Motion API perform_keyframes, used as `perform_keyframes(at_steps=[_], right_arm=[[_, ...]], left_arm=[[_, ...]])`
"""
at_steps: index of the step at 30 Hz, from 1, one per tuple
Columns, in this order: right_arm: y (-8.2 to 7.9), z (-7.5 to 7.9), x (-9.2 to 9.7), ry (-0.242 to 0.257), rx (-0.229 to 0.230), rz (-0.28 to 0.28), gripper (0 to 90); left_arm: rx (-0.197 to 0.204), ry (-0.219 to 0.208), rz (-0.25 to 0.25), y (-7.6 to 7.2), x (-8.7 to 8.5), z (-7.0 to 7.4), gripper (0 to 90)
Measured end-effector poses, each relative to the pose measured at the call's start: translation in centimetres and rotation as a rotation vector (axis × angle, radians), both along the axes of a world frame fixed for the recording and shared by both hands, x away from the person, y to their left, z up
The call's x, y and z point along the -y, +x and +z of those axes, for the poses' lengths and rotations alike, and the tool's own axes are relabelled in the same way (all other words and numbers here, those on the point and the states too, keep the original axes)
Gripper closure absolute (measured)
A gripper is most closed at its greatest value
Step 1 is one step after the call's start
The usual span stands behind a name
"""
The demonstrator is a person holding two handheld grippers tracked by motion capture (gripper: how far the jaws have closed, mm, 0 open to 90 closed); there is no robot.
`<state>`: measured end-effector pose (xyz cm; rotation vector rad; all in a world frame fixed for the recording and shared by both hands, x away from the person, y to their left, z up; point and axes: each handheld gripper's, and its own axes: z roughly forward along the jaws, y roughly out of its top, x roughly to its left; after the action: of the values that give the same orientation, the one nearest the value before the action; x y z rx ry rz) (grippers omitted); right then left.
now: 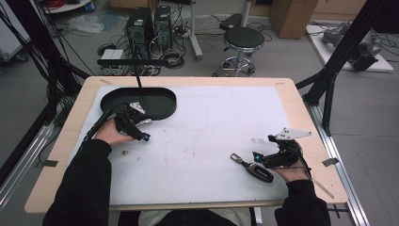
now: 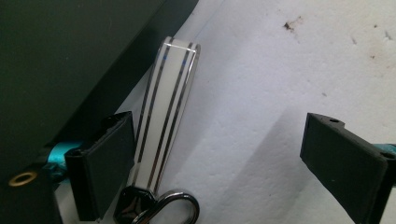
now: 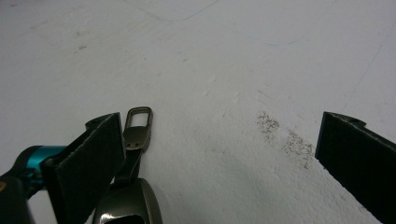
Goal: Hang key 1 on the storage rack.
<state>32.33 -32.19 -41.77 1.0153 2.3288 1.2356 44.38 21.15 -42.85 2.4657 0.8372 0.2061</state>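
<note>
While the big white table [image 1: 211, 127] holds a black tray [image 1: 160, 106] at the upper left, the left gripper [image 1: 134, 123] sits just beside it with jaws open around a white key fob [image 2: 166, 112]. The right gripper [image 1: 275, 157], also open, rests at the lower right by a dark key fob [image 1: 256, 170]. I think grabbing comes next: squeeze the white one.

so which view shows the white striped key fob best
The left gripper view: the white striped key fob lies close up between the open left gripper jaws, beside the black tray. The high view shows a small pale sliver of it.
</note>
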Motion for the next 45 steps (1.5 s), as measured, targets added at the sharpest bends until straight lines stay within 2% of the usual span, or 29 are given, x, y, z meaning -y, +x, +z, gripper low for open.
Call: perform_keyframes(at_steps=[2,6,10,11,12,13,14,17,21,25,27,30,33,35,41,45], right_arm=[[0.0,0.0,-0.1,-0.003,-0.001,0.003,0.8],[0.0,0.0,-0.2,-0.004,-0.004,0.005,0.8],[0.0,-0.1,-0.2,-0.005,-0.007,0.002,0.8],[0.0,-0.1,-0.2,-0.008,-0.005,0.005,0.8],[0.0,-0.1,-0.2,-0.008,-0.005,0.005,0.8],[0.0,-0.1,-0.3,-0.011,-0.009,0.003,0.8],[0.0,-0.1,-0.3,-0.011,-0.009,0.003,0.8],[0.0,-0.2,-0.2,-0.012,-0.007,-0.005,0.8],[0.0,-0.1,0.0,-0.005,-0.001,-0.002,0.8],[-0.1,-0.1,-0.1,-0.004,0.003,-0.006,0.9],[-0.1,0.0,0.0,-0.005,0.006,-0.004,0.9],[-0.2,0.0,0.0,-0.001,0.004,-0.009,0.9],[-0.3,0.1,0.0,-0.002,0.01,-0.008,0.9],[-0.3,0.1,0.0,0.0,0.011,-0.009,0.9],[-0.3,0.1,-0.3,-0.005,0.009,-0.003,0.9],[-0.2,0.0,-0.4,-0.008,0.004,0.002,0.9]], left_arm=[[0.002,0.011,0.002,0.0,0.1,-0.1,13.0],[0.029,0.018,0.016,0.0,-0.2,0.1,22.5],[0.031,-0.001,0.036,0.1,-0.4,0.1,31.0],[0.035,-0.008,0.045,0.1,-0.4,0.1,36.5],[0.041,-0.01,0.049,0.1,-0.4,0.1,36.5],[0.044,-0.014,0.044,0.1,-0.5,0.2,45.8],[0.047,-0.013,0.046,0.1,-0.5,0.2,45.8],[0.042,-0.02,0.051,0.1,-0.5,0.3,63.3],[0.031,-0.014,0.091,0.2,-0.5,0.4,74.4],[0.019,-0.014,0.101,0.2,-0.5,0.6,75.0],[0.026,0.0,0.114,0.2,-0.7,0.7,75.1],[0.028,-0.012,0.123,0.1,-1.4,1.3,75.2],[0.021,-0.077,0.129,-0.2,-2.4,2.7,75.2],[0.025,-0.106,0.131,-0.4,-2.9,3.4,75.2],[0.063,-0.154,0.136,-1.2,-4.0,5.2,75.2],[0.087,-0.172,0.134,-1.8,-4.6,6.5,75.2]])
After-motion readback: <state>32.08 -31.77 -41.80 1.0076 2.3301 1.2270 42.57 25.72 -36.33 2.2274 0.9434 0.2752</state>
